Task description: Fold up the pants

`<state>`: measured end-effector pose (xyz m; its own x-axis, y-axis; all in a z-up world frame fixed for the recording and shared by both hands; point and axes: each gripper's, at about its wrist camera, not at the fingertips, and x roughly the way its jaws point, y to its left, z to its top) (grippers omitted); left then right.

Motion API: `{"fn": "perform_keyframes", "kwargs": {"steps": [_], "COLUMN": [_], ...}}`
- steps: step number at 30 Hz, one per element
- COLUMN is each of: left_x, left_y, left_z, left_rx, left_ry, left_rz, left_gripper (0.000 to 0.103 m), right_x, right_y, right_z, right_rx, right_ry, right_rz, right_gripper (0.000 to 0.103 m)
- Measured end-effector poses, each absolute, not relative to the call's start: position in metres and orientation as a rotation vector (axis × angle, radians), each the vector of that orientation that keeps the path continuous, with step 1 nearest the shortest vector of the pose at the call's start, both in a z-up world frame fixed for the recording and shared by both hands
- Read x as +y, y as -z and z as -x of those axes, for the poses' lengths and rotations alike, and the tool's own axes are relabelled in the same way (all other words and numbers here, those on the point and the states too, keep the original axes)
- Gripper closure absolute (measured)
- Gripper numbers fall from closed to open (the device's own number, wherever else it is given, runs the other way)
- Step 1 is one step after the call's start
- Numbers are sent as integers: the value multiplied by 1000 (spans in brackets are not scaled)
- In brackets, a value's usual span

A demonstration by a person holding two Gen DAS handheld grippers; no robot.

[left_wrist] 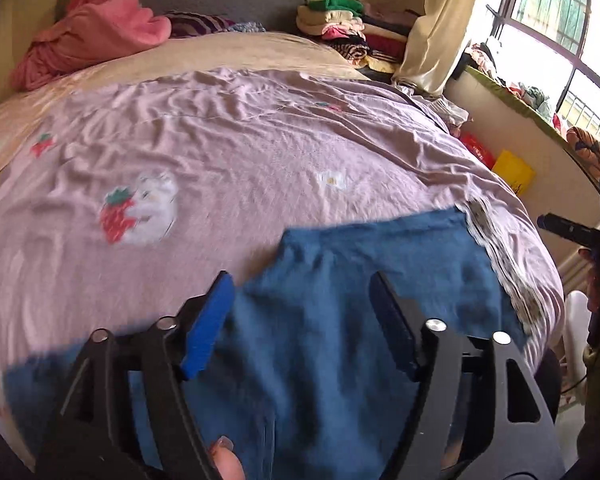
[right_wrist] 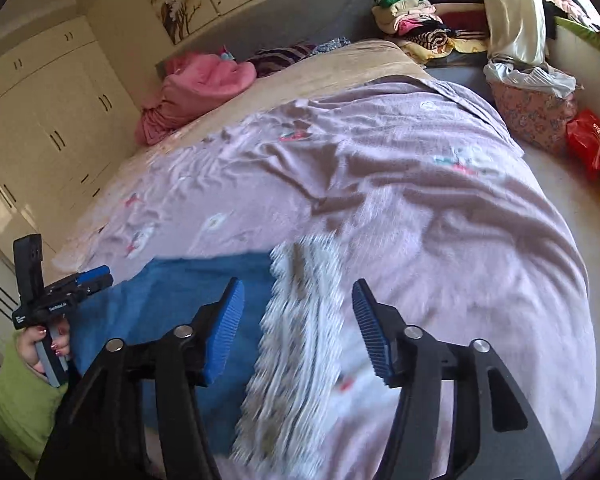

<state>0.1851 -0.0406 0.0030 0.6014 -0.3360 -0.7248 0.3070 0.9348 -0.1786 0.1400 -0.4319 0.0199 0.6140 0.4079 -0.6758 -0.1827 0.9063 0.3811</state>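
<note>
We see both left gripper (left_wrist: 300, 320) and right gripper (right_wrist: 298, 330) fingers parted, gripping nothing; blue pants (left_wrist: 340, 280) lie beneath, on the bed (left_wrist: 240, 152).

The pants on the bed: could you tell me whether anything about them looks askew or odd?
Nothing is damaged. The blue pants lie flat on the pink sheet, but their patterned band runs aslant along the right edge rather than square to the bed. Both views are motion-blurred, so finer creases cannot be judged.

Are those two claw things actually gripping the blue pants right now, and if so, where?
Nothing is held. The left gripper and the right gripper are both open above the blue pants, pads clear of the cloth.
</note>
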Motion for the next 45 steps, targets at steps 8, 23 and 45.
{"fn": "perform_keyframes", "kwargs": {"steps": [8, 23, 45], "left_x": [-24, -23, -38], "left_y": [19, 60, 24], "left_z": [-114, -94, -87], "left_rx": [904, 987, 888], "left_ry": [396, 250, 341], "left_rz": [38, -94, -75], "left_gripper": [38, 38, 36], "right_x": [-421, -422, -424], "right_y": [25, 35, 11], "right_z": [-90, -71, -34], "right_rx": [952, 1007, 898], "right_ry": [-298, -369, -223], "right_rz": [-341, -303, -291], "right_gripper": [45, 84, 49]}}
